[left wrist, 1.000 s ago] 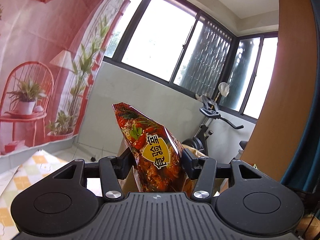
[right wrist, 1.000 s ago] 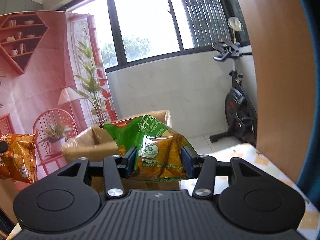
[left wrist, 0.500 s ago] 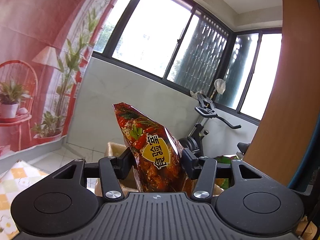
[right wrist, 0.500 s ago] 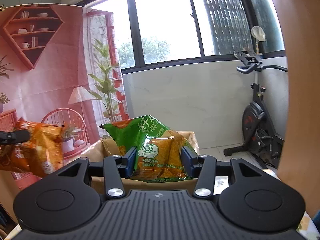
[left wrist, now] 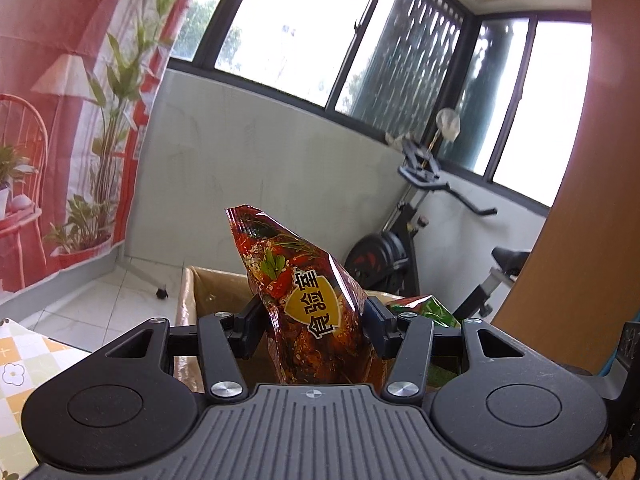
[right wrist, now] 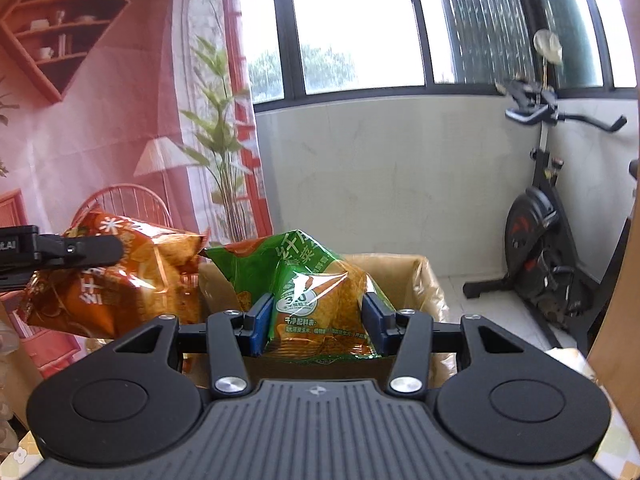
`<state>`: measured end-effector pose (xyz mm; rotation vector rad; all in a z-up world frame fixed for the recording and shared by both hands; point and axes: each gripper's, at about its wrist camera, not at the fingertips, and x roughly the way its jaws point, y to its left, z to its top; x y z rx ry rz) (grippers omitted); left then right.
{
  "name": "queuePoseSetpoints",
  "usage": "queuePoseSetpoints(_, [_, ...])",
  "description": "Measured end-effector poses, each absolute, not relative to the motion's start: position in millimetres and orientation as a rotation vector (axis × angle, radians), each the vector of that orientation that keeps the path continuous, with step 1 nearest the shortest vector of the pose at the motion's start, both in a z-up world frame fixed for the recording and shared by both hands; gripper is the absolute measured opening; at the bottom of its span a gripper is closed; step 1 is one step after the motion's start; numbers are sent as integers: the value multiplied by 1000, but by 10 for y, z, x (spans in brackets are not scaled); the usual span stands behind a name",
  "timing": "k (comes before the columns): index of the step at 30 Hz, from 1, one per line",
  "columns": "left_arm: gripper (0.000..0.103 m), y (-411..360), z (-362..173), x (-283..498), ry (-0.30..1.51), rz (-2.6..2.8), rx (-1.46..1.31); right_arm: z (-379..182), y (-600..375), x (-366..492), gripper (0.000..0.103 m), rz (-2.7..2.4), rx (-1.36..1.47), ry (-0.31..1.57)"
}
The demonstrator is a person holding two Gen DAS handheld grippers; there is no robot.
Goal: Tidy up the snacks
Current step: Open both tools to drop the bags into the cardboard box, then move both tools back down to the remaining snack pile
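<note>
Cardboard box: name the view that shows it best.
The right wrist view. There the cardboard box shows its far wall, right rim and plastic lining behind the green snack bag. The left wrist view gives only its left corner; the red snack bag hides the rest.

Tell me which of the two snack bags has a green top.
The green bag, held in the right tongs over the cardboard box. The other bag, in the left tongs, is dark red with a yellow label.
</note>
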<state>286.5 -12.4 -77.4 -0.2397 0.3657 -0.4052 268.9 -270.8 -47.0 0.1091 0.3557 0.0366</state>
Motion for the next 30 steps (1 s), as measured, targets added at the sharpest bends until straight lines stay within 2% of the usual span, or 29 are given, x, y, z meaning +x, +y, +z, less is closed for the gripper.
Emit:
queuePoseSetpoints(5, [57, -141, -817, 3035, 420, -393, -209, -565, -2750, 2825, 50, 28, 122, 396])
queuePoseSetpoints(6, [59, -145, -824, 3063, 431, -382, -203, -583, -2757, 2856, 50, 29, 128, 406])
queuePoseSetpoints(8, [73, -119, -832, 3114, 448, -352, -210, -619, -2770, 2892, 53, 28, 134, 432])
queuePoseSetpoints(10, [77, -53, -816, 3120, 452, -335, -231, -637, -2769, 2929, 55, 19, 133, 457])
queuePoseSetpoints(14, [77, -18, -717, 3021, 451, -348, -215, -623, -2753, 2846, 67, 12, 131, 455])
queuePoseSetpoints(24, [77, 228, -604, 2485, 465, -395, -148, -563, -2641, 2275, 67, 26, 171, 423])
queuePoseSetpoints(30, [79, 405, -723, 2182, 500, -393, -142, -607, -2541, 1897, 67, 34, 185, 412])
